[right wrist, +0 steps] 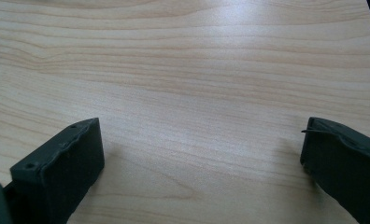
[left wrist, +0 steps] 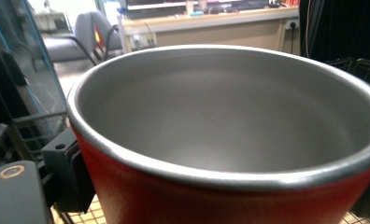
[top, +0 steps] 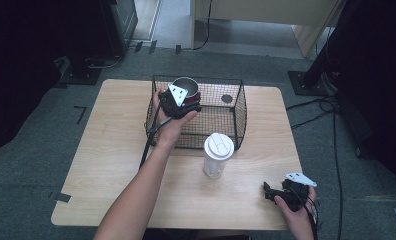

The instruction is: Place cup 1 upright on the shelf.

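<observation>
While gripping the red mug [left wrist: 220, 196], left claw [top: 183, 102] hovers over basket [top: 238, 107].

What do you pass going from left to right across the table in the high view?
Left gripper shut on the red metal cup inside the black wire basket → clear tumbler with white lid standing on the wooden table → right gripper, open, near the table's front right corner.
</observation>
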Motion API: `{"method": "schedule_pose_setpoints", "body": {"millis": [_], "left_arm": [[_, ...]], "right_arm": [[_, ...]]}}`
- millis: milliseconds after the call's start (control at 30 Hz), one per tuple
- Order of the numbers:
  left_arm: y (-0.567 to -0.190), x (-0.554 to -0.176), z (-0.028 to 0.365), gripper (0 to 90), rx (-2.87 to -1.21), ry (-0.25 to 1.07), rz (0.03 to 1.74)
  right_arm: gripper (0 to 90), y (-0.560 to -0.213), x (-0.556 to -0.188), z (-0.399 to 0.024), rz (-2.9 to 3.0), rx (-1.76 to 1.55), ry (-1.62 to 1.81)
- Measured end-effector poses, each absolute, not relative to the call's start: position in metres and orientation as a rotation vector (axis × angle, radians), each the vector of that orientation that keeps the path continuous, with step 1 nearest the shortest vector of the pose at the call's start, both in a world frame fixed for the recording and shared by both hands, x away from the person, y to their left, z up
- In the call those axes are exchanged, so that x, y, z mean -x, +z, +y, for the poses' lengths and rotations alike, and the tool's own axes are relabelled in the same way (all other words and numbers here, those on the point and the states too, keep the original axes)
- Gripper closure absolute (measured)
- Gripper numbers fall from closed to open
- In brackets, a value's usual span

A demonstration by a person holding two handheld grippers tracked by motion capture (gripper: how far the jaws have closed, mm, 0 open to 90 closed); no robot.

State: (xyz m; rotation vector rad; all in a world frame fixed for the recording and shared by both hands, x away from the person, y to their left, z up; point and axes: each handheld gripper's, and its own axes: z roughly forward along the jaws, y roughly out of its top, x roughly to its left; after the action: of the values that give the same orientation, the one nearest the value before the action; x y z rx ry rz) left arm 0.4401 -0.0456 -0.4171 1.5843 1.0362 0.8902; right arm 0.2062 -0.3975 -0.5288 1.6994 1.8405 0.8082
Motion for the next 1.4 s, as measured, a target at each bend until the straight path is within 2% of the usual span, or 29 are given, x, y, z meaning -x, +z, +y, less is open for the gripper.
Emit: {"method": "schedule_pose_setpoints", "body": {"millis": [100, 367, 467, 933, 1400], "left_arm": [[-0.421, -0.451, -0.043, 8.1, -1.564, 0.817, 1.110], [-0.430, -0.461, -0.047, 8.2, -1.633, 0.854, 1.165], [-0.431, -0.465, -0.048, 8.1, -1.656, 0.812, 1.198], [-0.436, -0.474, -0.056, 8.0, -1.843, 0.741, 1.239], [-0.435, -0.476, -0.056, 7.0, -1.870, 0.690, 1.244]], "right_arm": [[0.0, -0.529, -0.206, -0.398, 1.841, -1.700, 0.809], [0.0, -0.529, -0.206, -0.398, 1.840, -1.700, 0.809], [0.0, -0.529, -0.206, -0.398, 1.841, -1.700, 0.808], [0.0, -0.529, -0.206, -0.398, 1.841, -1.699, 0.808], [0.0, -0.529, -0.206, -0.398, 1.841, -1.700, 0.808]]}}
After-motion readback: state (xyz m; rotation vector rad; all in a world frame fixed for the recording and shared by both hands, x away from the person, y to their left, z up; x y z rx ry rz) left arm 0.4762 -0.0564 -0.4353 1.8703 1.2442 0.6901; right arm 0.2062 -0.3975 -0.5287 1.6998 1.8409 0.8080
